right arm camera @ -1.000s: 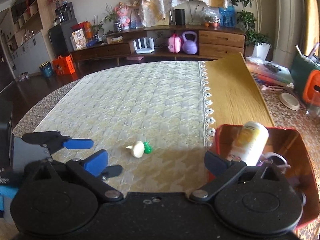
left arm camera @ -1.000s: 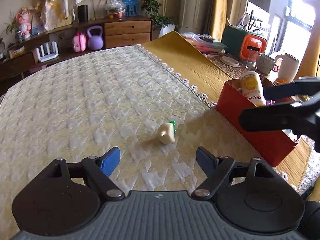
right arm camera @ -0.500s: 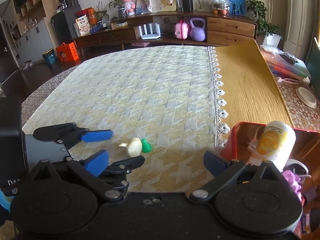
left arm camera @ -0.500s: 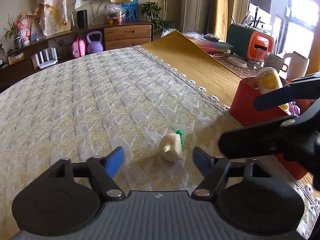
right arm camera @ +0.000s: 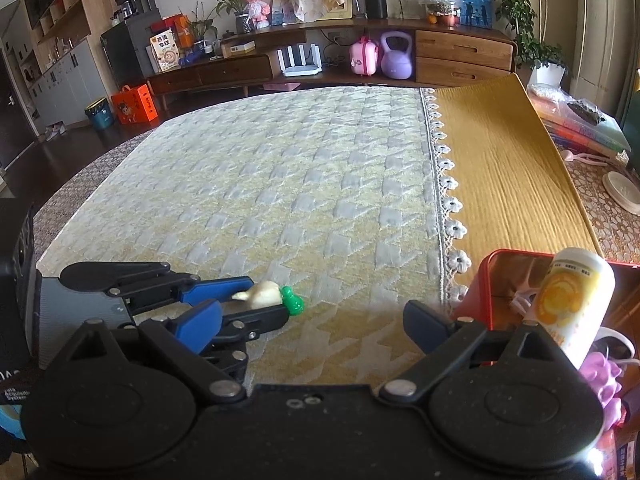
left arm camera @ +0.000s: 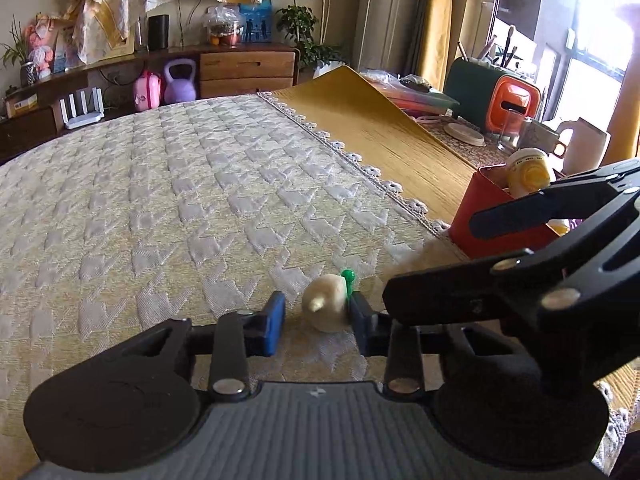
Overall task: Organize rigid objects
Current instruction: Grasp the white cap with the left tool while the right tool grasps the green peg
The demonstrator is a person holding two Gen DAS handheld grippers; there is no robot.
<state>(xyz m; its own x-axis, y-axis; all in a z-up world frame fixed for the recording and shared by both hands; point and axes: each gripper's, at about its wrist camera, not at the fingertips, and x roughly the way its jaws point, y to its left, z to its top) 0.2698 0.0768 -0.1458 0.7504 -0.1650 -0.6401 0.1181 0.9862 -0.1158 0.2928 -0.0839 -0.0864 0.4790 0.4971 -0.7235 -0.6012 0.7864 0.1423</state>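
Two cloths cover most of what I see: a pale quilted tablecloth [right arm camera: 288, 184] with a lace-flower edging, and beside it, on its right in my right camera, a mustard-yellow runner [right arm camera: 504, 168]. At the near right end of the runner stands a red storage bin [right arm camera: 480, 288], and out of it leans a white-and-yellow bottle [right arm camera: 576, 304], with something purple [right arm camera: 604, 380] low beside the bottle.

My right gripper [right arm camera: 312, 320] hangs over the quilted cloth just beside the bin, its jaws spread wide with nothing between them. My left gripper [left arm camera: 316, 316] is down at the cloth; its jaws have just been closing in on the little toy turnip [left arm camera: 326, 306], cream-bodied with a green top. In my left camera the far pad sits against the toy's green end, while a narrow strip of cloth seems to show between the blue pad [left arm camera: 274, 326] and the cream body, so I cannot tell whether the squeeze is complete. The turnip lies on its side on the quilted cloth, well short of the bin, its pale root tip pointing back toward my left hand's camera.
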